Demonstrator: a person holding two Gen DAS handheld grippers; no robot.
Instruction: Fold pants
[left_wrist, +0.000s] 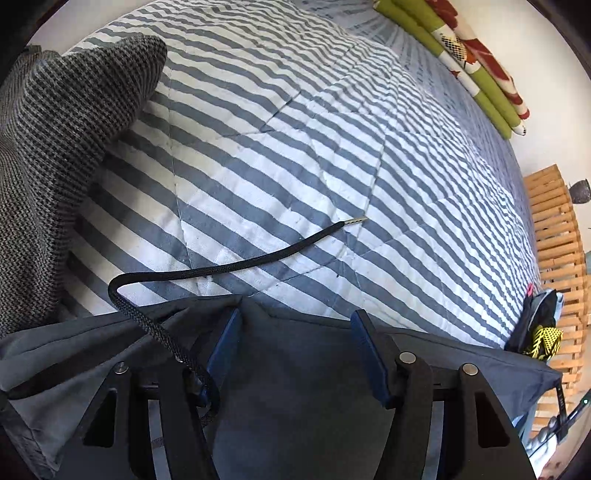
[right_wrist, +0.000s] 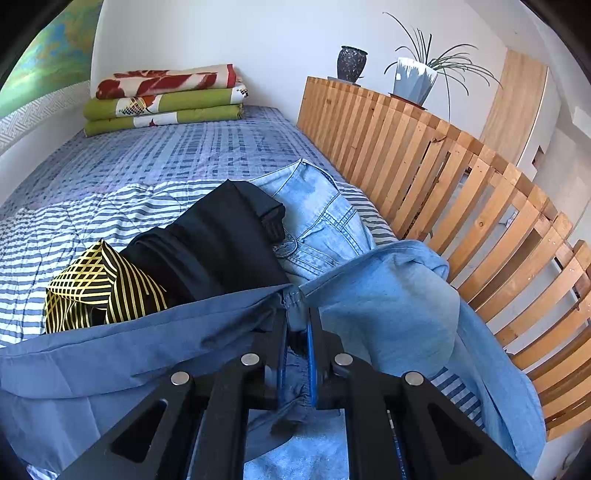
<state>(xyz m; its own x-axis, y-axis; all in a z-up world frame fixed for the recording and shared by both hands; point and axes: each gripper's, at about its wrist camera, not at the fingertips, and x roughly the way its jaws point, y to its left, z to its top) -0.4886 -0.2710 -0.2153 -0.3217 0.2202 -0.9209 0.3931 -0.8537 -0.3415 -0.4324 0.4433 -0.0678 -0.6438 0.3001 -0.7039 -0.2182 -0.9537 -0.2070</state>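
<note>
Striped bedspread lies under everything; my left gripper stands open over the slate-blue pants, touching nothing, my right gripper pinches their gathered waistband, thin, limp cloth beside a dragging drawstring, best held at corners

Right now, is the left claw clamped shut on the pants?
No, the left claw stands open, its blue pads apart over the grey-blue pants without pressing them.
</note>
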